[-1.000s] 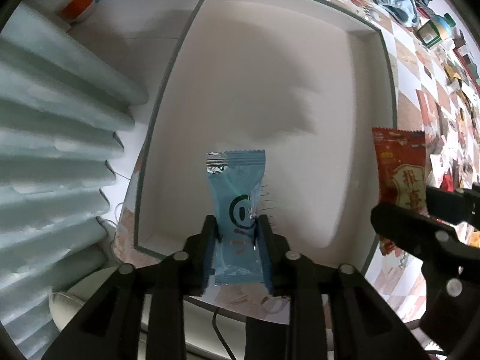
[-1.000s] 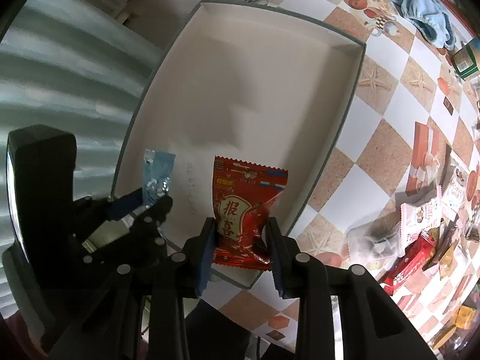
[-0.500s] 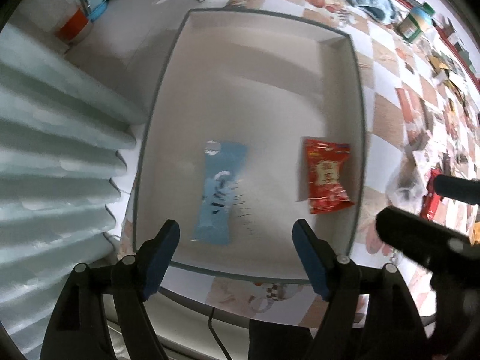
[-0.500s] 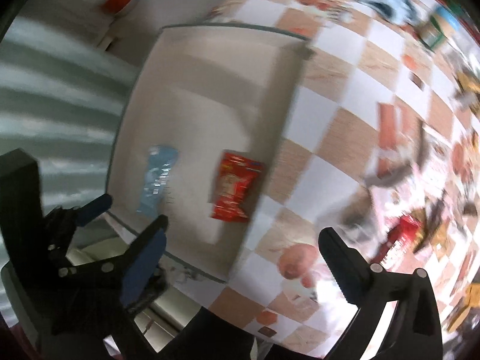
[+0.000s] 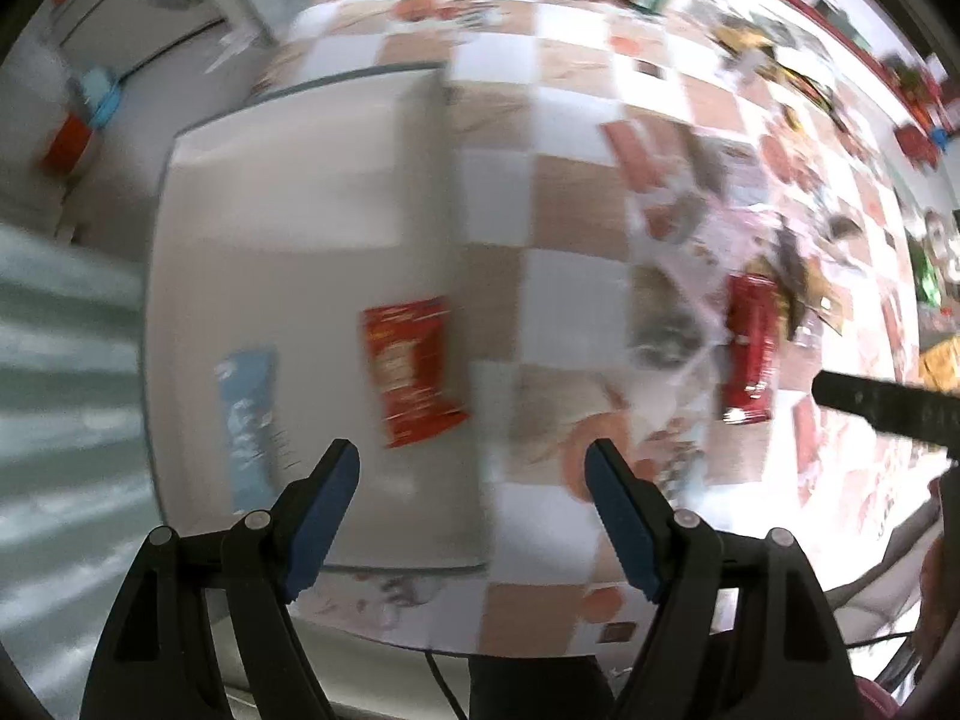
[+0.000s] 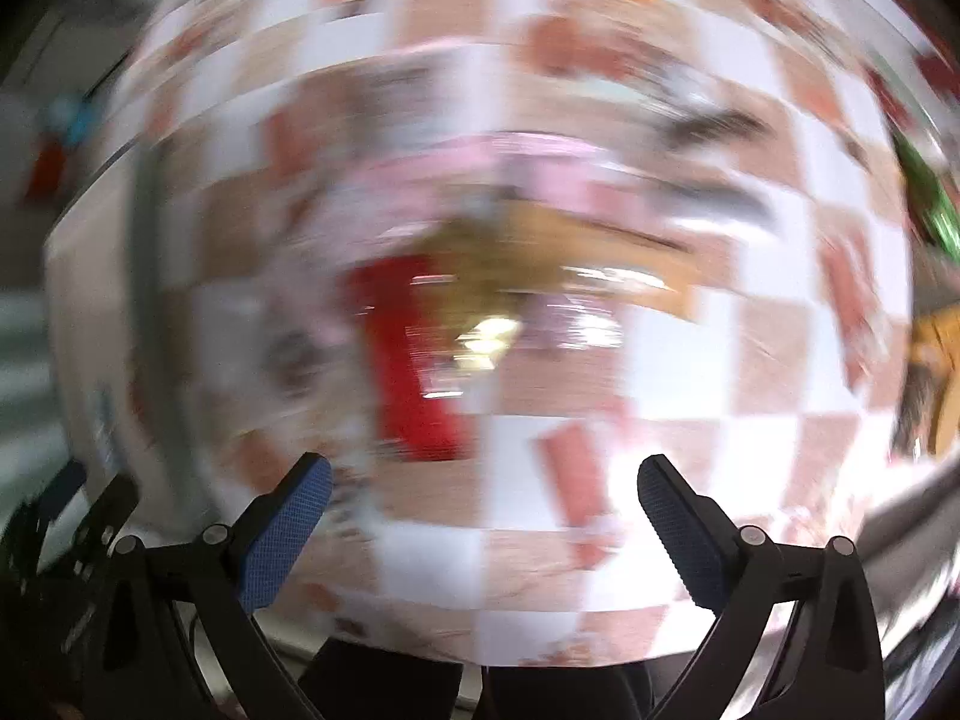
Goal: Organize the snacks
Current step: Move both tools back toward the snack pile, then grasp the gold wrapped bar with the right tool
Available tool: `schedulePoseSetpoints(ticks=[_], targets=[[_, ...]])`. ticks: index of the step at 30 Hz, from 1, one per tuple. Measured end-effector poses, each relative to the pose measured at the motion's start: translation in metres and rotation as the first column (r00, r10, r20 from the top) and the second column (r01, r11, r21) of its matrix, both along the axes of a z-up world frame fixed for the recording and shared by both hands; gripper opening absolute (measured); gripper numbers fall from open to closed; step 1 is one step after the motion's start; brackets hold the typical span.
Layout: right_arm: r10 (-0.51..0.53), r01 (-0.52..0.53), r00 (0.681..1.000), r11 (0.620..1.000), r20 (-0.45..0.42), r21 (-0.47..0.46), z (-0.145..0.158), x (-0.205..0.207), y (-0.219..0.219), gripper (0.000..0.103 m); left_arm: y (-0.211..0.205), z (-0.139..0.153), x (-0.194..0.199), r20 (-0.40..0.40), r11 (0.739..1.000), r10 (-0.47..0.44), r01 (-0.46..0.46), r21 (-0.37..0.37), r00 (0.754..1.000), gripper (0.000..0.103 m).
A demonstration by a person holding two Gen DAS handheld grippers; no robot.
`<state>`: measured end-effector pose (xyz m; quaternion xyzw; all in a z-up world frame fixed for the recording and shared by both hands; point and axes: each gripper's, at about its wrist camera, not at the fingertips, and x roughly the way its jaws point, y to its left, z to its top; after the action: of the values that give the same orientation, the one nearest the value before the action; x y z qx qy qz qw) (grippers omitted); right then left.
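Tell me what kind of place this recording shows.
Probably a home room: a table with a checkered cloth strewn with snack packets, a white tray holding two, and a tiled floor beyond.

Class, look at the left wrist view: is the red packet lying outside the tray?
No. The red packet lies inside the tray, beside the blue packet.

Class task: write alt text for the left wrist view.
A red snack packet and a blue snack packet lie inside a white tray on a checkered tablecloth. The left gripper hangs above, jaws open and empty; more snacks lie scattered right.
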<state>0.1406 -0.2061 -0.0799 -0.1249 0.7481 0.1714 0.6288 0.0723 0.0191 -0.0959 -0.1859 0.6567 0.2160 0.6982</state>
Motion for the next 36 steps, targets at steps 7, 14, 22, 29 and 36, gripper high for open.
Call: schedulePoseSetpoints(ticks=[7, 14, 22, 29, 36], targets=[[-0.082, 0.085, 0.994, 0.996, 0.067, -0.040, -0.002, 0.049, -0.047, 0.102, -0.025, -0.014, 0.045, -0.026, 0.998, -0.060, 0.060, 0.001, 0.998, 0.081], [-0.146, 0.153, 0.984, 0.986, 0.100, -0.061, -0.012, 0.102, -0.064, 0.102, -0.035, -0.039, 0.082, -0.071, 0.997, -0.071, 0.072, 0.022, 0.995, 0.081], [-0.071, 0.081, 0.994, 0.990, 0.088, -0.116, -0.048, 0.112, -0.043, 0.102, -0.041, -0.077, 0.096, -0.125, 0.995, -0.094, 0.090, -0.037, 0.988, 0.083], [0.003, -0.007, 0.999, 0.994, -0.037, -0.111, -0.059, 0.062, -0.056, 0.102, -0.072, -0.094, 0.079, -0.162, 0.983, -0.173, 0.160, -0.095, 0.971, 0.083], [-0.010, 0.009, 1.000, 0.999, -0.023, -0.038, -0.039, 0.050, -0.067, 0.102, -0.073, -0.074, 0.067, -0.111, 0.984, -0.178, 0.174, -0.049, 0.978, 0.083]])
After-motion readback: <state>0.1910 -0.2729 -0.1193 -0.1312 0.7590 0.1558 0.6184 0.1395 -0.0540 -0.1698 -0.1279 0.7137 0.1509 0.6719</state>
